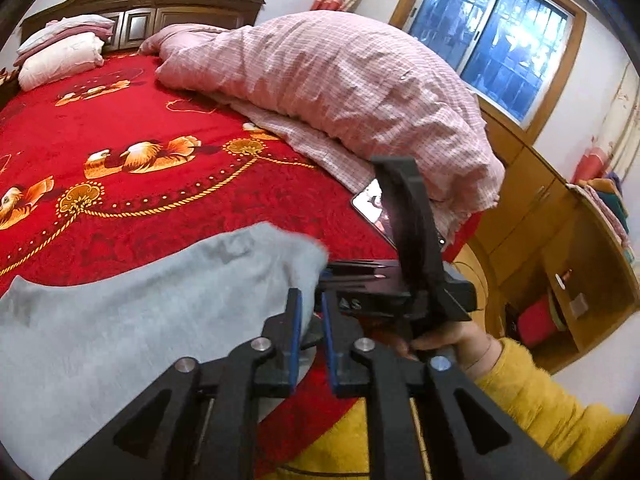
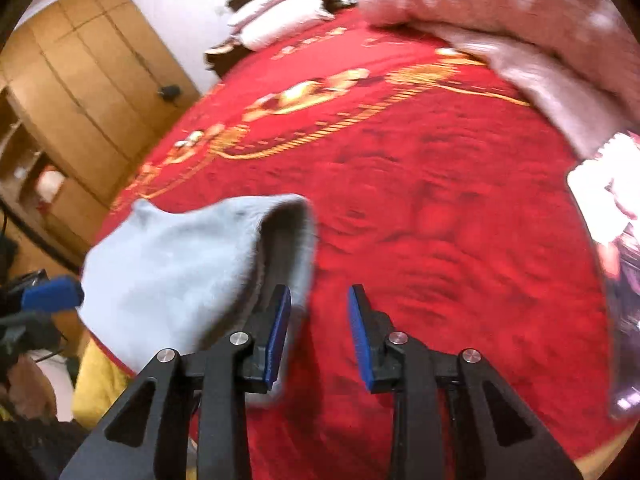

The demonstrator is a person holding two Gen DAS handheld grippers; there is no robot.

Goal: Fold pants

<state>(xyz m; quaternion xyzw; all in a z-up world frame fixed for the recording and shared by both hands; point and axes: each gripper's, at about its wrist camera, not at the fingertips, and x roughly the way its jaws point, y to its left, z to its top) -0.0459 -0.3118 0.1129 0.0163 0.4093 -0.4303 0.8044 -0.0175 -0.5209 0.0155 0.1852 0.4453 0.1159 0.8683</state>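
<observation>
- I am looking along my left gripper [image 1: 310, 312]: its blue pads are standing a narrow gap apart, and a corner of the grey pants [image 1: 120, 320] is lying in that gap; I cannot tell whether the pads are pressing on the cloth.
- The rest of the pants is spreading out to the left of those jaws, lying on the red bedspread [image 1: 160, 140].
- Just ahead of and to the right of the left jaws, my right gripper [image 1: 416, 264] is crossing the view, with a hand [image 1: 448, 344] in a yellow sleeve [image 1: 540, 396] gripping its handle.
- Through the right wrist camera, the right gripper [image 2: 320, 320] is showing its jaws spread, with only red bedspread [image 2: 440, 220] between the pads.
- The pants [image 2: 180, 264] are bunching up on the left of these jaws, a raised fold touching the outer side of the left finger [image 2: 276, 328]; nothing is being pinched here.
- Further left of the right jaws, a blue pad of the left gripper [image 2: 52, 292] is sitting against the edge of the cloth.
- Beyond the left jaws, a pink quilt [image 1: 340, 88] is heaping on the far right of the bed, and a phone [image 1: 372, 208] is lying just this side of it.
- Pillows [image 1: 60, 52] are resting far ahead by the headboard [image 1: 152, 4].
</observation>
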